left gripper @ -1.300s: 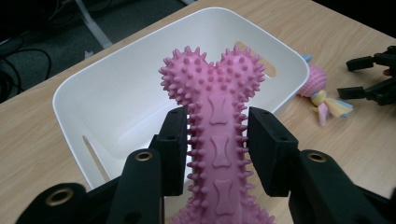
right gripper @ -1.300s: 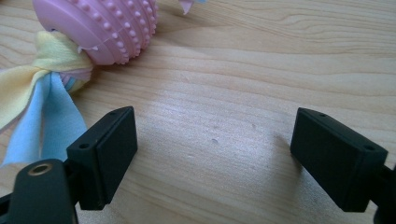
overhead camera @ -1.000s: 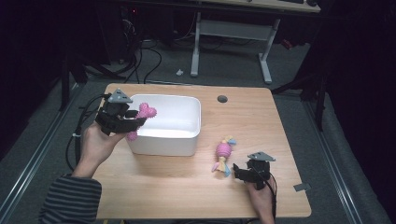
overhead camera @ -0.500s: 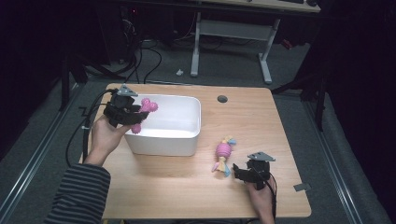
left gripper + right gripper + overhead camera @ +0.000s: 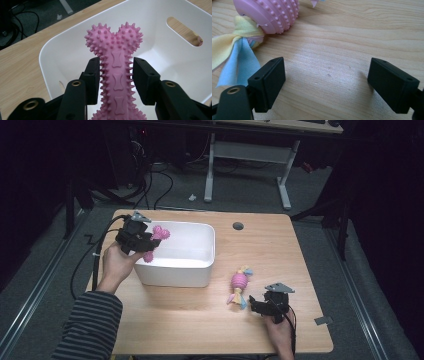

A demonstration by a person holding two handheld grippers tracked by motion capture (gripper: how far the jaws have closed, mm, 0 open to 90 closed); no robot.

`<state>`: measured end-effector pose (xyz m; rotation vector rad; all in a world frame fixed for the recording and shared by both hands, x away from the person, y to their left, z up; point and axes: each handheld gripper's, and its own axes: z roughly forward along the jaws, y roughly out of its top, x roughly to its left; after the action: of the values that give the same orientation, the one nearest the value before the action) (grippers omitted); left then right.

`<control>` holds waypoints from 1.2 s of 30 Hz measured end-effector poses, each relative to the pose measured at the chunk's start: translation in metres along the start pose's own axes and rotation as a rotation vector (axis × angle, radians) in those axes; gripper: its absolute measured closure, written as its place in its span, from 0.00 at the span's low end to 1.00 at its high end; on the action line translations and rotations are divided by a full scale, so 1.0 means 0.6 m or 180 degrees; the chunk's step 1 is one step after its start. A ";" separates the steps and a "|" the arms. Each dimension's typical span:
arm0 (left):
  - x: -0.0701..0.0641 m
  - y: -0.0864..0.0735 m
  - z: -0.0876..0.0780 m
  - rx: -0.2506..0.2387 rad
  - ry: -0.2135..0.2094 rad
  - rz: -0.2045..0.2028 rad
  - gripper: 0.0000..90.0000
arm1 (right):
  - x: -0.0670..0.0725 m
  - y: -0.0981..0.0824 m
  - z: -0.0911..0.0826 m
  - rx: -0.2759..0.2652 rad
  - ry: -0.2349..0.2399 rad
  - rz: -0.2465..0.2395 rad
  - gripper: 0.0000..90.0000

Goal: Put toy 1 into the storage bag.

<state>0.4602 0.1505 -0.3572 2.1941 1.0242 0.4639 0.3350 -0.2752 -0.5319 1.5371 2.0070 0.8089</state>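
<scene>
- Pink spiked rubber bone (image 5: 115, 62): clamped by its shaft in the left claw (image 5: 116, 75), knobbed end above the open white plastic bin (image 5: 175, 65).
- High view: bin (image 5: 200, 270) sits on the wooden surface (image 5: 280, 250), left claw (image 5: 145, 240) at its left rim; round hole (image 5: 238, 226) in the surface behind the bin.
- Left claw view: embossed bone shapes along the shaft; slot handle (image 5: 183, 31) in the bin wall.
- Right claw (image 5: 325, 82): jaws apart, nothing between them, just above the surface.
- Pink ball toy with cloth tails (image 5: 262, 17): lying just beside the right claw.
- No readable writing.
</scene>
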 end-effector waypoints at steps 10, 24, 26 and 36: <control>-0.007 -0.006 0.010 0.0083 -0.0033 0.0053 0.65 | 0.000 0.000 0.000 0.0003 0.0000 0.0010 0.16; -0.019 -0.016 0.021 0.0137 -0.0064 0.0105 0.65 | 0.000 0.000 0.000 0.0002 -0.0001 0.0010 0.16; -0.019 -0.016 0.019 0.0146 -0.0061 0.0119 0.65 | 0.000 0.000 0.000 0.0003 0.0000 0.0010 0.16; -0.017 -0.018 0.010 0.0140 -0.0058 0.0081 0.54 | 0.001 0.000 0.000 0.0001 0.0005 0.0008 0.17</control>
<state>0.4512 0.1454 -0.3697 2.2486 1.0069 0.4359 0.3347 -0.2748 -0.5319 1.5399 2.0069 0.8108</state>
